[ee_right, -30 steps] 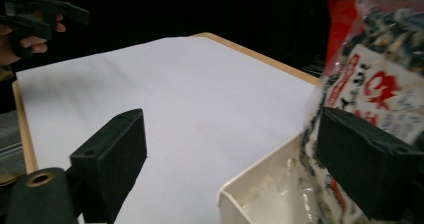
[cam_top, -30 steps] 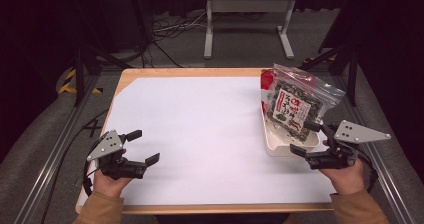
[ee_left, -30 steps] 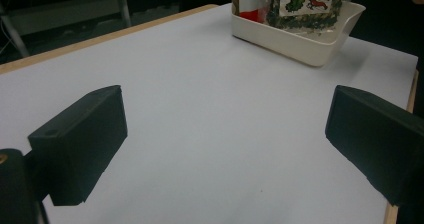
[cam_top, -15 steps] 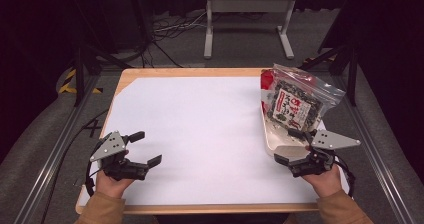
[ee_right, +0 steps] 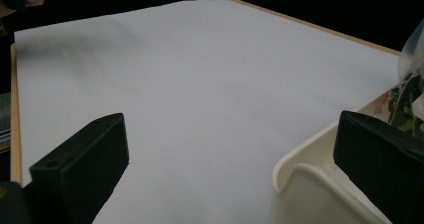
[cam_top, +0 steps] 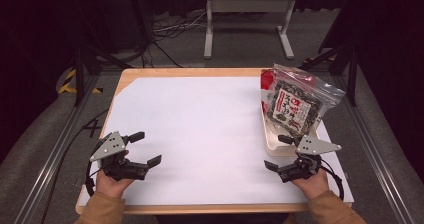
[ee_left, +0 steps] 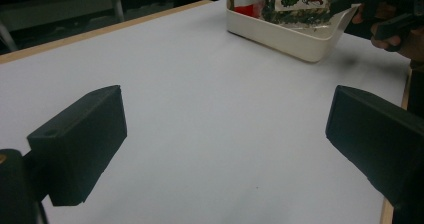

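Where the right gripper (cam_top: 284, 154) rests low at the table's near right corner, its jaws have just been opening and stand spread wide with nothing between them, one jaw beside the near end of the tray (cam_top: 272, 145). Left gripper (cam_top: 141, 148): jaws likewise spread and empty, near the table's near left corner, well apart from the goods. Item: one clear zip bag of dried greens (cam_top: 294, 103) with a printed label, standing tilted in the cream tray along the right edge of the white-covered table (cam_top: 200, 124). Handling, by judgement: light, soft-sided, crinkly film, likely slippery; contents brittle, so a hard squeeze may crush them. Best hold: the flat sealed strip at the bag's top, or an upper corner. Tray: stiff plastic, thin rim suited to pinching.
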